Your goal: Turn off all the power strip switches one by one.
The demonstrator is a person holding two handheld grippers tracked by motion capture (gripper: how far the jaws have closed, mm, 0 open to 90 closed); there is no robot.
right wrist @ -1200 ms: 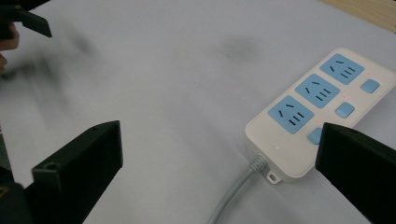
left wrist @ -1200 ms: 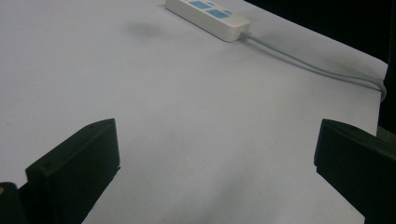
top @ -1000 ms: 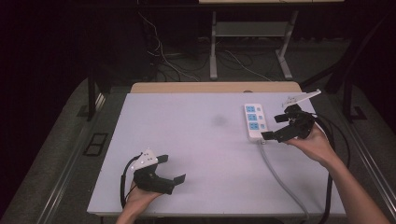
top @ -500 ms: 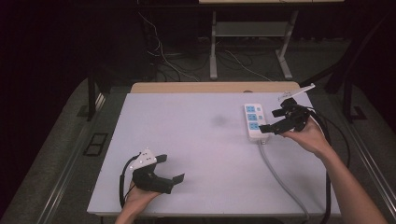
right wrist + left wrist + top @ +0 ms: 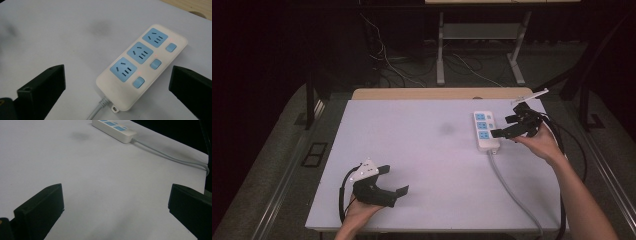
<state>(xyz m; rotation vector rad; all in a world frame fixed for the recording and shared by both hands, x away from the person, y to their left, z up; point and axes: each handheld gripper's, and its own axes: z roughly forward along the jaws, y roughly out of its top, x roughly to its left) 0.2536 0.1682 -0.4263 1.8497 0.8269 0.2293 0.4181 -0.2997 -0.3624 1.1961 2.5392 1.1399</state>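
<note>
A white table (image 5: 412,150) bears a faint dark smudge (image 5: 446,129); loose cables (image 5: 382,60) lie on the floor behind it.

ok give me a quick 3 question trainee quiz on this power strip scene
1. How many blue sockets does the power strip have?
2. True or false: the right tongs are shut on the strip.
3. Which tongs are nearer the strip: A) left tongs B) right tongs?

Key:
1. Three, each with its own blue switch.
2. False: they are open, with the strip between the jaws but ungripped.
3. B.
</note>
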